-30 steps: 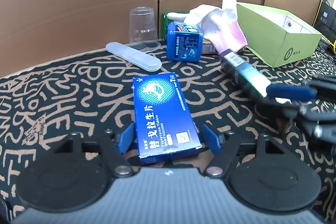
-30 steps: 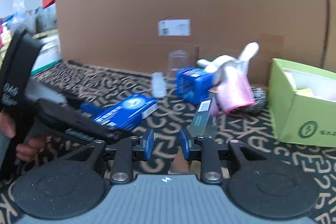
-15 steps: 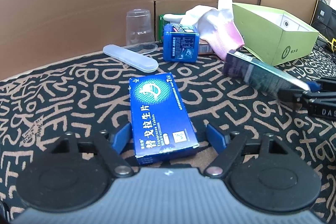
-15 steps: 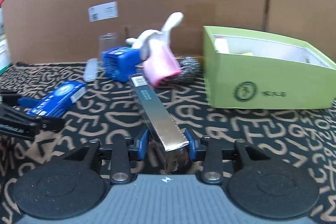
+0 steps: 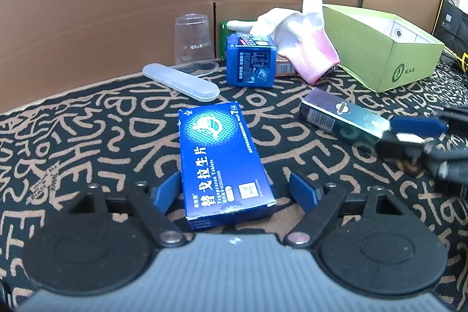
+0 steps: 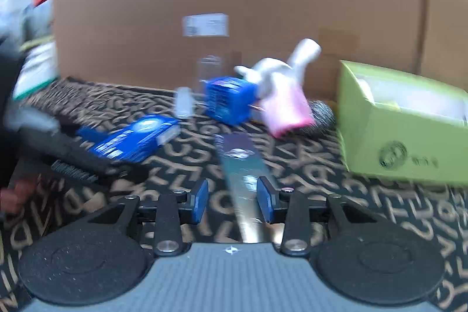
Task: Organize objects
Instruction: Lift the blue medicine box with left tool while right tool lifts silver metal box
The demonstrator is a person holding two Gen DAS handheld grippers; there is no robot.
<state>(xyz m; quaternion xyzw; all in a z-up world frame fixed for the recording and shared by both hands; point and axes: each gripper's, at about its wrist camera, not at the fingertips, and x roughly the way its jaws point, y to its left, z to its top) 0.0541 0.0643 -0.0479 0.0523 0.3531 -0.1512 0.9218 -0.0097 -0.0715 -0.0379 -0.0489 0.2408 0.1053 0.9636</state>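
Observation:
A blue medicine box (image 5: pixel 219 160) lies flat on the patterned cloth between the jaws of my left gripper (image 5: pixel 235 190). Those jaws are opening, with a gap on each side of the box. A long dark shiny box (image 6: pixel 239 163) lies on the cloth to the right, its near end between the jaws of my right gripper (image 6: pixel 233 199). That gripper is open: the left pad stands clear of the box and the right pad is close beside it. The left wrist view shows the same dark box (image 5: pixel 339 119) with one blue finger (image 5: pixel 418 125) at its end.
An open green box (image 5: pixel 380 54) stands at the right. Along the cardboard wall (image 5: pixel 117 19) sit a blue carton (image 5: pixel 251 60), a white and pink glove (image 5: pixel 304 48), an upturned clear cup (image 5: pixel 193 43) and a translucent case (image 5: pixel 181 81). A steel scourer (image 6: pixel 321 113) lies behind the glove.
My left jaws have widened around the blue medicine box, which has not moved. My right jaws let go of the long dark box, which came down from the air onto the cloth.

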